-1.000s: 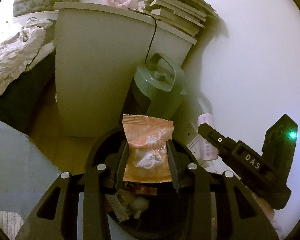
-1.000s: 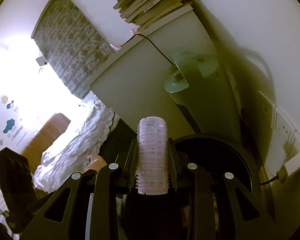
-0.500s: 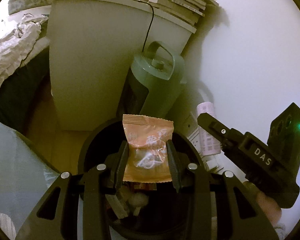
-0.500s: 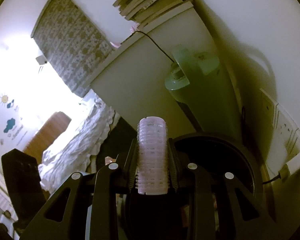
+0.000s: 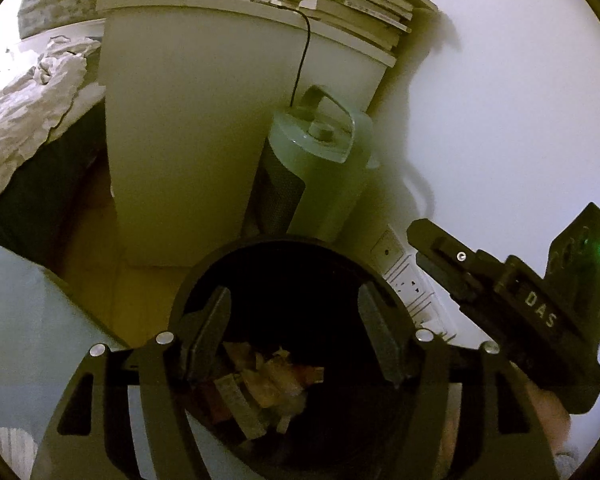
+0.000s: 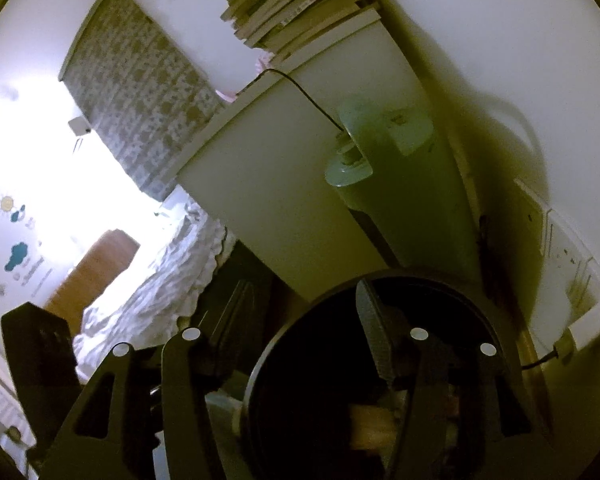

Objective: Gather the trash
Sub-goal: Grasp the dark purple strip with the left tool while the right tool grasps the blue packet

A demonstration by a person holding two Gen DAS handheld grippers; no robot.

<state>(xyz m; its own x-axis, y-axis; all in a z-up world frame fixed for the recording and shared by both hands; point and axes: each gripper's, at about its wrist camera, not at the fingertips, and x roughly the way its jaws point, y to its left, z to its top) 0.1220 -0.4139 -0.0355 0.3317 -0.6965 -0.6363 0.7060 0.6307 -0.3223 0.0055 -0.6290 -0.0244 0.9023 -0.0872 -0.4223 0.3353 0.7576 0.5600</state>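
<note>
We see the white cabinet [image 5: 188,120] first, the green heater [image 5: 316,176] just beside it. Below the heater sits the black bin [image 5: 204,276] (trash [image 5: 276,376] inside). Left gripper [image 5: 294,328] and right gripper [image 6: 304,320] hover above it, jaws opening, empty.

Trash [image 5: 272,376] in the bin [image 5: 204,276], heater [image 5: 316,176] behind it, beside the cabinet [image 5: 188,128]

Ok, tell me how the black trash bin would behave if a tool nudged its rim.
The black trash bin looks light: only a little trash lies in its bottom, so it would probably slide or tip. Being round, it might roll if toppled. The green heater close behind may stop it.
</note>
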